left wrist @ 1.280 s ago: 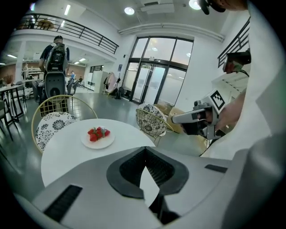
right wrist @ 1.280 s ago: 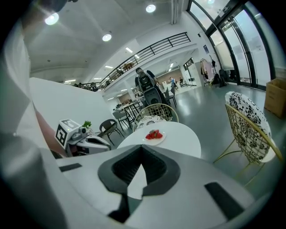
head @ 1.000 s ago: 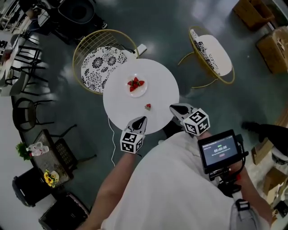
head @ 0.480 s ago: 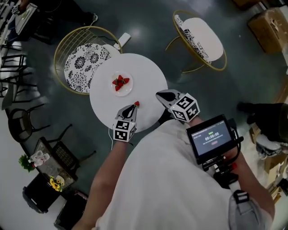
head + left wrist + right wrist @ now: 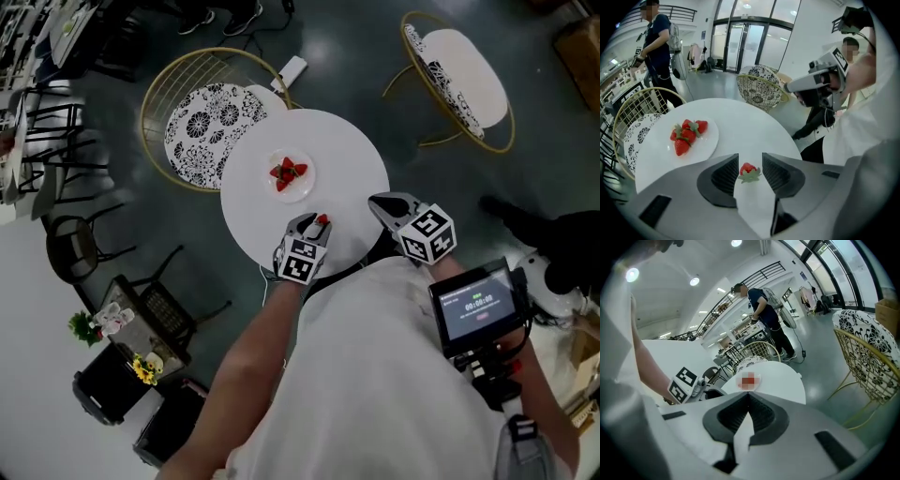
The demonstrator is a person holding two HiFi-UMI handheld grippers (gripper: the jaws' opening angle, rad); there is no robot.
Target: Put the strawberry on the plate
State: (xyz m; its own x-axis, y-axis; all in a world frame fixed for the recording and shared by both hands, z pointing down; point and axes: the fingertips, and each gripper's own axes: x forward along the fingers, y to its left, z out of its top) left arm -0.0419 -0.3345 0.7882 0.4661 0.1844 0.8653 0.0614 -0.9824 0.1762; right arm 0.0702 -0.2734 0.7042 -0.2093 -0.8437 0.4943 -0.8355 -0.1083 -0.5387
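The left gripper has its jaws spread, one on each side of a single loose strawberry that lies on the round white table. Both jaws stand very close to the fruit, with no clear squeeze on it yet. The right gripper has its jaws pressed together on nothing, off to the left gripper's right, near the table edge.

The strawberry is judged light, soft and easily bruised, with smooth skin and a taper that could let it slip. The best hold is probably a gentle pinch across its broad shoulders just under the green leaves, which face the gripper.

Counted by size:
- One table.
- Two wire chairs with patterned seats, beyond the table's far side.
- Two grippers.
- One white plate, ahead of the left gripper's jaws and to their left.
- A small heap of strawberries on the plate. It looks like about four, but they overlap too much for a sure count.
- The one loose strawberry between the jaws
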